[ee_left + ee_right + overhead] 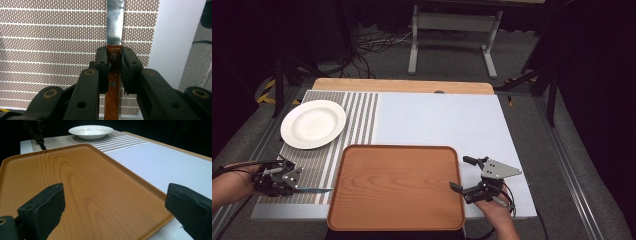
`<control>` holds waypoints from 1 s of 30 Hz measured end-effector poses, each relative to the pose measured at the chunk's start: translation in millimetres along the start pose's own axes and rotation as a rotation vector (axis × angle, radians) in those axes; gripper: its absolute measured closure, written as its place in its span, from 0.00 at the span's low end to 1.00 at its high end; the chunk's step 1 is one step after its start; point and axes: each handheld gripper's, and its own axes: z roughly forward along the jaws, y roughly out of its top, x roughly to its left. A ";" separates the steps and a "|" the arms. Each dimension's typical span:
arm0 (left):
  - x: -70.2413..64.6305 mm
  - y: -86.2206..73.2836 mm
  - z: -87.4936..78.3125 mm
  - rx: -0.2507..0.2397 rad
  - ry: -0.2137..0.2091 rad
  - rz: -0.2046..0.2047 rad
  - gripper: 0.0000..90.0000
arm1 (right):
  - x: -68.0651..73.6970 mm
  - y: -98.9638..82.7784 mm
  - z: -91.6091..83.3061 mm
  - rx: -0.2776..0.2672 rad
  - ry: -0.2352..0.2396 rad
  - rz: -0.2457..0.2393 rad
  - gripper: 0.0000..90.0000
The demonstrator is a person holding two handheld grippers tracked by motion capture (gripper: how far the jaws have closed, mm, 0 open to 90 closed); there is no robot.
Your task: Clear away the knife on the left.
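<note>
One knife lies at the lower left of the high view, on the striped placemat; its flat steel blade points right toward the tray. In the left gripper view the handle is reddish-brown wood with two round metal rivets, and the polished blade runs up out of the top of the frame. The left gripper has its black, blocky jaws pressed against both sides of that handle just below the blade, clamped on it. The placemat is a woven, brown-and-white fabric with fine dots and pale lines.

Right of the knife, at the lower middle of the high view, sits a rectangular tray with rounded corners, a raised rim and an orange wood-grain surface. A round, glossy white plate with a shallow well rests on the placemat at the upper left. The counter under them is smooth and pale grey-white, with a light wooden strip along its far edge.

The right gripper, at the lower right beside the tray's right edge, has its jaws spread wide with nothing held between them.
</note>
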 end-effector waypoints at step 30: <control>0.8 26.2 -60.6 -0.194 -0.012 -0.306 0.87 | -0.6 1.2 -1.8 -0.013 0.002 0.010 0.04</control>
